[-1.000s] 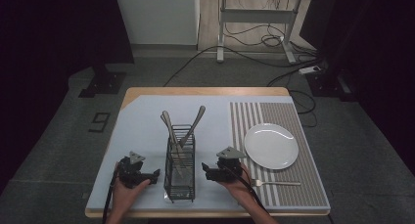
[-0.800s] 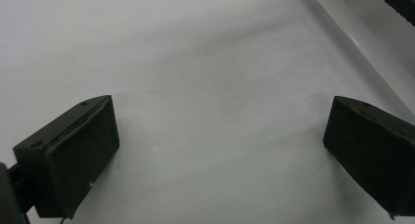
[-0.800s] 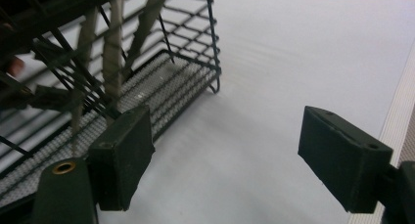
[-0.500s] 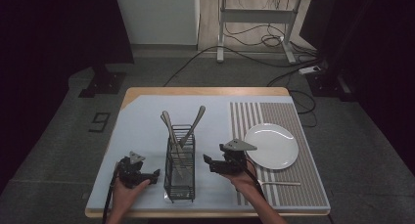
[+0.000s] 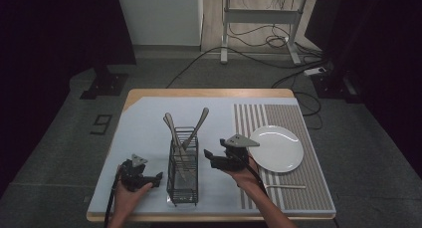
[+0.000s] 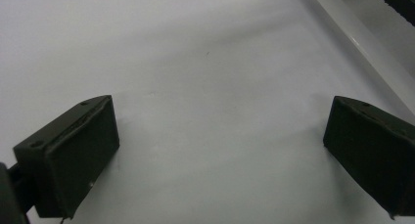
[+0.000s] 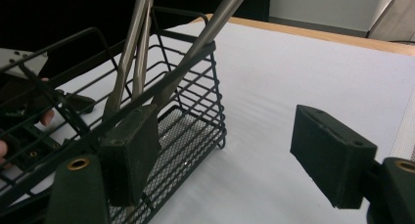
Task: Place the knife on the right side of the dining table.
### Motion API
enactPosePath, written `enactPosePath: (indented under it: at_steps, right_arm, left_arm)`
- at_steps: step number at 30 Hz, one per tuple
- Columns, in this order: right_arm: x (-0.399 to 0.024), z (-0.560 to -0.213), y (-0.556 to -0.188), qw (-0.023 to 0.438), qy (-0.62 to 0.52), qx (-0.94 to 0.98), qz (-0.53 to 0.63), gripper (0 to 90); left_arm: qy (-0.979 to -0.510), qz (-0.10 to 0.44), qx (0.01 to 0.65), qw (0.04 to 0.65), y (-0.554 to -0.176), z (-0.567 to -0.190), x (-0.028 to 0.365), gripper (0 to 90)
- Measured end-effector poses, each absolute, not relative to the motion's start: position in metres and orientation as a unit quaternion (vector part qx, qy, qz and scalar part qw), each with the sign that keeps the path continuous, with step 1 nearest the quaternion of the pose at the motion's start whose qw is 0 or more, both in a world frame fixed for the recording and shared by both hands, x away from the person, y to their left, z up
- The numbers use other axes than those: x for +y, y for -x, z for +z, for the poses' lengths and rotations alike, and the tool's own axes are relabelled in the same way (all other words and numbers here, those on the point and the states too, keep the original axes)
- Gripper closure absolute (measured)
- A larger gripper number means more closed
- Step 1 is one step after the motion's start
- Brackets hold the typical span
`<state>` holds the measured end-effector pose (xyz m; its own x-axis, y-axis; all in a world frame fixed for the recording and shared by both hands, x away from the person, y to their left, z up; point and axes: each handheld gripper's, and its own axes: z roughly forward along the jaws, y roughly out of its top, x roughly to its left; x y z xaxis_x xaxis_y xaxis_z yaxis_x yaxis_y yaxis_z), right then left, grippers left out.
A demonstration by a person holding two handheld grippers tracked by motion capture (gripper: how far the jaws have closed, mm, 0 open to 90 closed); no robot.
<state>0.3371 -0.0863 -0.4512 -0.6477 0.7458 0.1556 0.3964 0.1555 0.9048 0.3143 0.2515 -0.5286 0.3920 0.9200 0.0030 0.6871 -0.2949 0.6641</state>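
The caddy (image 5: 182, 166) stands near the front edge of the table (image 5: 209, 93), on the pale mat, with 3 utensils (image 5: 188, 131) leaning out of it, handles up. My right gripper (image 5: 208, 156) hangs just beside the caddy's right wall, jaws wide apart though they've just been closing a little, nothing between them. In the right gripper view, 1 black pad (image 7: 129, 153) sits against the wire rim and the other (image 7: 333, 153) hangs over bare mat.

My left gripper (image 5: 158, 177) rests on the mat at the caddy's left side, jaws wide and empty; in the left gripper view I have plain mat between the pads (image 6: 73, 153).

My read: I'm going for a utensil. To do it well I'd bring the right gripper higher, above the rim, line both pads on 1 handle alone, and close squarely. The handles cross, so I'd take the outermost. The left could steady the caddy. The plate (image 5: 276, 148) waits on the striped mat (image 5: 298, 188), with a thin stick (image 5: 286, 186) near the front right corner.
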Motion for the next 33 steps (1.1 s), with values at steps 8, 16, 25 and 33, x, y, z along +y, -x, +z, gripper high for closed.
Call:
enactPosePath:
  at_steps: [8, 16, 25, 33]
  right_arm:
    - [-0.079, -0.449, -0.350, 0.149, -0.395, 0.742, 0.520, 28.2]
    - [-0.071, -0.445, -0.361, 0.144, -0.388, 0.743, 0.526, 33.3]
    - [-0.064, -0.439, -0.379, 0.139, -0.380, 0.739, 0.539, 41.8]
    - [-0.056, -0.436, -0.388, 0.139, -0.379, 0.737, 0.542, 44.7]
  left_arm:
    - [-0.781, 0.197, 0.514, 0.295, -0.314, -0.529, 0.252, 0.0]
    - [-0.781, 0.197, 0.514, 0.295, -0.314, -0.529, 0.252, 0.0]
    - [-0.782, 0.197, 0.514, 0.294, -0.314, -0.528, 0.252, 0.0]
    - [-0.781, 0.197, 0.514, 0.294, -0.314, -0.528, 0.252, 0.0]
